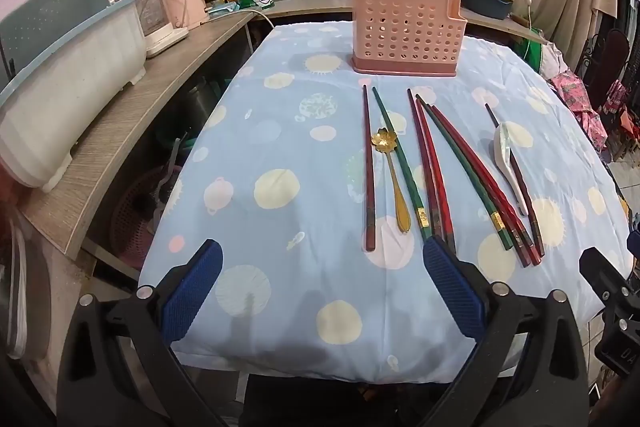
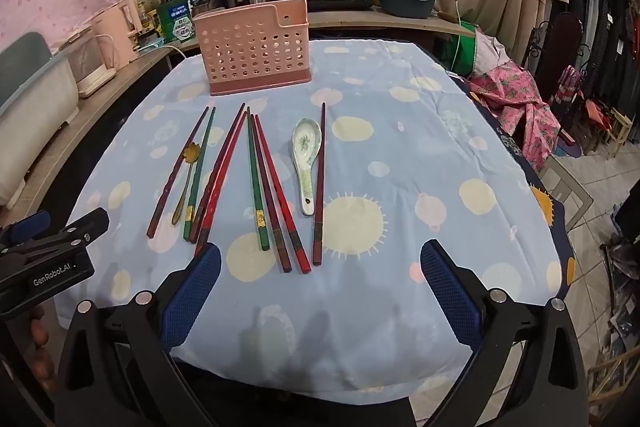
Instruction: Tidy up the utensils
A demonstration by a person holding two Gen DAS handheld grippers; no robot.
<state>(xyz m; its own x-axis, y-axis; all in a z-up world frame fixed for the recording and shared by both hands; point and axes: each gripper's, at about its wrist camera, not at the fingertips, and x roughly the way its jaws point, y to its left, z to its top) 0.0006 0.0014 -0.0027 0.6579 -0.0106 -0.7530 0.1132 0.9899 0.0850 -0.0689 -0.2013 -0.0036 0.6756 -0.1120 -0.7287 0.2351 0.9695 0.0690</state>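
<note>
Beyond chopsticks (image 2: 256, 183) — bare tablecloth (image 2: 440, 155) to edge.

Each gripper is built from black plastic arms joined by round silver pivot bolts, and the fingers (image 1: 192, 291) are faced with blue, finely cross-hatched pads. On the left gripper (image 2: 60, 239), white "GenRobot.AI" lettering is printed on the black housing, and small silver screws are seen.

The utensil holder (image 2: 256, 51) is standing at the table's (image 2: 440, 155) far side; chopsticks (image 2: 264, 187) are lying nearer; the ceramic spoon (image 2: 306, 151) is lying right of them; the metal spoon (image 2: 186, 179) is lying left.
</note>
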